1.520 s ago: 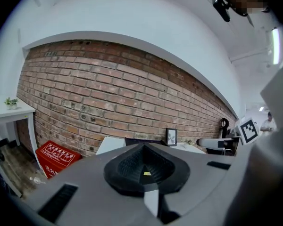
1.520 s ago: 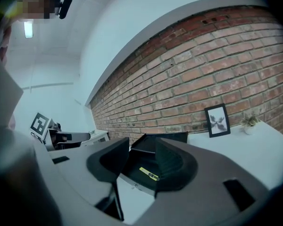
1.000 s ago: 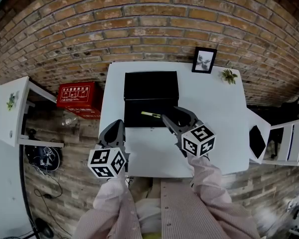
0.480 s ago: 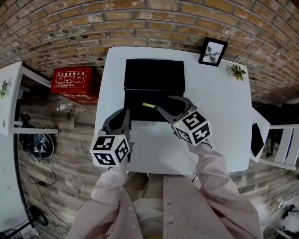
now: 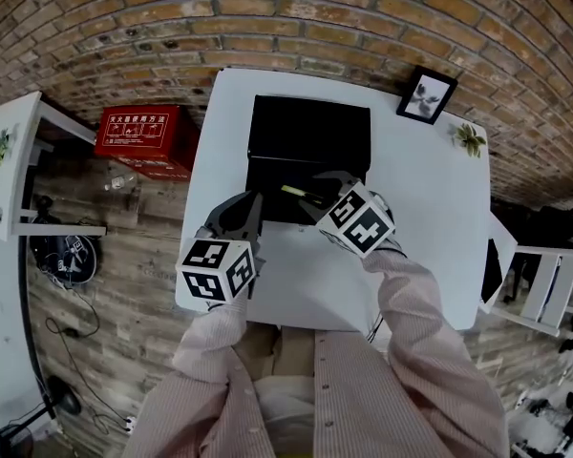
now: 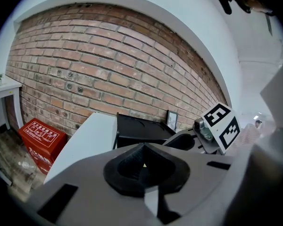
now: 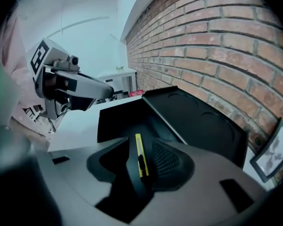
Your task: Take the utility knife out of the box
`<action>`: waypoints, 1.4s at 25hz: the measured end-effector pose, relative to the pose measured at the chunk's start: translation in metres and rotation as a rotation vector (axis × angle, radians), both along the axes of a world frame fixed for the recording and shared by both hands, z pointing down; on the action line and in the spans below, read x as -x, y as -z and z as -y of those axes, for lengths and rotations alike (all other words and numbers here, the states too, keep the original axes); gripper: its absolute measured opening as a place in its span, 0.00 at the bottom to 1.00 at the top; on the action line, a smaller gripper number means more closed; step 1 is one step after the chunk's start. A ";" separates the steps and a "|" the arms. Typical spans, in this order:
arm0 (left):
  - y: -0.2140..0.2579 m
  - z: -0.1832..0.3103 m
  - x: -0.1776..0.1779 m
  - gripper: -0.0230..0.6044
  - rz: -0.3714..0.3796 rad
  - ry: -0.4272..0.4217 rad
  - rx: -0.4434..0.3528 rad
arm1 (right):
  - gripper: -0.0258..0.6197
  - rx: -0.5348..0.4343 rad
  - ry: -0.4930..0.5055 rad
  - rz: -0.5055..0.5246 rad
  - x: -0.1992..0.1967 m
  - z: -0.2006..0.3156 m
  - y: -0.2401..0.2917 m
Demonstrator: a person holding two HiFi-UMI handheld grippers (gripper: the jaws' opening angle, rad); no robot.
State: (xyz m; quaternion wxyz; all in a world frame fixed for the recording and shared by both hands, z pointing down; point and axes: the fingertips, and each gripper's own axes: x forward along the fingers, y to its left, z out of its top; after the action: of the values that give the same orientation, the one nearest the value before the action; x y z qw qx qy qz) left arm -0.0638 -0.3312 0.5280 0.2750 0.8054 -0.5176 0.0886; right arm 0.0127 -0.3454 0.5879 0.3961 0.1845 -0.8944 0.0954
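A black box [image 5: 308,130] lies open on the white table [image 5: 430,218], its lid folded back toward the brick wall. Inside its tray rests a yellow utility knife [image 5: 294,192]. My right gripper [image 5: 317,187] reaches into the tray, open, and in the right gripper view the knife [image 7: 140,160] runs lengthwise between the two jaws without being clamped. My left gripper [image 5: 249,204] hovers shut and empty at the box's front left corner. Its jaws [image 6: 144,161] meet in the left gripper view, with the box [image 6: 140,131] beyond them.
A framed picture [image 5: 427,95] and a small potted plant [image 5: 470,138] stand at the table's far right. A red case [image 5: 138,136] sits on the wooden floor to the left, beside a white side table [image 5: 5,175]. A chair [image 5: 540,275] stands right.
My right gripper has moved forward over the box's front edge, so the knife now lies between its jaws. The left gripper has crept toward the box's front left corner.
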 end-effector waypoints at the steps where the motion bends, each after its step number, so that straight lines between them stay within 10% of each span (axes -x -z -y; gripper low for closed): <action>1: -0.001 0.000 0.000 0.02 -0.002 0.001 0.005 | 0.28 0.005 0.012 -0.013 0.002 0.000 -0.003; 35: -0.013 -0.002 -0.005 0.02 -0.029 -0.017 0.037 | 0.12 0.064 0.191 -0.246 0.013 -0.010 -0.042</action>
State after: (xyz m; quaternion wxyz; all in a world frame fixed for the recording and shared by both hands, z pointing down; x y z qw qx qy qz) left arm -0.0585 -0.3288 0.5414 0.2966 0.8057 -0.5050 0.0890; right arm -0.0003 -0.3355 0.6296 0.5157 0.0962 -0.8490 0.0626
